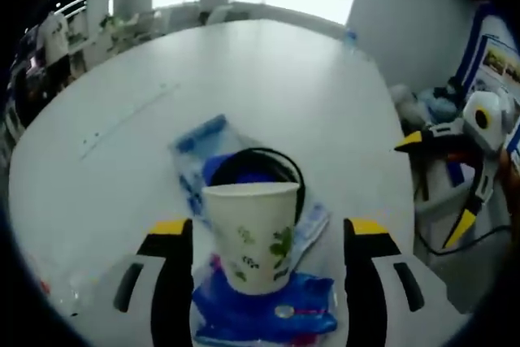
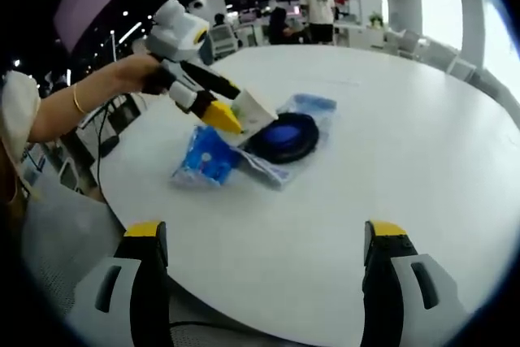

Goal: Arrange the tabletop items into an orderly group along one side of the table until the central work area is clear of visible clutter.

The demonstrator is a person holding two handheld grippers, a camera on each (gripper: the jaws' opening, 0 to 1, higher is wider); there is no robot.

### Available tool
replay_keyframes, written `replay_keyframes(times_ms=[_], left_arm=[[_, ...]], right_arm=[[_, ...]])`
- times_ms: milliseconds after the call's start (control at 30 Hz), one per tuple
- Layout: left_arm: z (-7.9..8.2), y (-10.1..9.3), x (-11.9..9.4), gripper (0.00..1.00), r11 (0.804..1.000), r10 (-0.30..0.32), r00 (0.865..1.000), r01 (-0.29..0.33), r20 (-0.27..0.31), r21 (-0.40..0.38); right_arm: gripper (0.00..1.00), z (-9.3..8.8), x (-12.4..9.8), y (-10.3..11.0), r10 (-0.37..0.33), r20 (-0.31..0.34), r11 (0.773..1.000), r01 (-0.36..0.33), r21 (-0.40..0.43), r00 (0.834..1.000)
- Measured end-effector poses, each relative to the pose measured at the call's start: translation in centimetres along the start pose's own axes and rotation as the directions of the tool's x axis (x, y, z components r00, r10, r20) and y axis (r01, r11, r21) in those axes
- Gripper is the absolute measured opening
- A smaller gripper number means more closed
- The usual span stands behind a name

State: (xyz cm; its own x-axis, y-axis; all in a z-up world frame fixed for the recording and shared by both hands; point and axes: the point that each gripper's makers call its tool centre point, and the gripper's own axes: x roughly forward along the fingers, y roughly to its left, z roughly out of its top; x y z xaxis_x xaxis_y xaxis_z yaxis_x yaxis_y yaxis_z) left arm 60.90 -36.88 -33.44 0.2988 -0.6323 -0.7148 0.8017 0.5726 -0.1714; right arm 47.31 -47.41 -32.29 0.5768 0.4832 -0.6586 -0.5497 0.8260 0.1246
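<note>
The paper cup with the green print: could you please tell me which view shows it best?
The left gripper view: the paper cup stands upright, close and central between the left tongs, its leaf print legible, over blue packets. In the right gripper view the cup is small and distant, partly covered by the left tongs' yellow tips.

A large round white tabletop [image 2: 422,160] carries a small cluster of things near one edge, the rest of its surface bare and glossy. Directly on it lie a clear plastic bag with blue print [image 2: 313,105], a dark round blue-centred object [image 2: 284,137] resting on that bag, and a blue packet [image 2: 205,160] just beside them toward the rim. In the left gripper view, a white paper cup with a green leaf print [image 1: 252,233] stands upright over the blue packet [image 1: 268,314], touching it.
</note>
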Motion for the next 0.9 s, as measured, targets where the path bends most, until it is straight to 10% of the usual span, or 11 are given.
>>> replay_keyframes(times_ms=[900], left_arm=[[-0.4, 0.3, 0.9, 0.43, 1.000, -0.014, 1.000, 0.014, -0.016, 0.022]], right_arm=[[0.99, -0.3, 0.0, -0.2, -0.009, -0.013, 1.000, 0.009, 0.003, 1.000]])
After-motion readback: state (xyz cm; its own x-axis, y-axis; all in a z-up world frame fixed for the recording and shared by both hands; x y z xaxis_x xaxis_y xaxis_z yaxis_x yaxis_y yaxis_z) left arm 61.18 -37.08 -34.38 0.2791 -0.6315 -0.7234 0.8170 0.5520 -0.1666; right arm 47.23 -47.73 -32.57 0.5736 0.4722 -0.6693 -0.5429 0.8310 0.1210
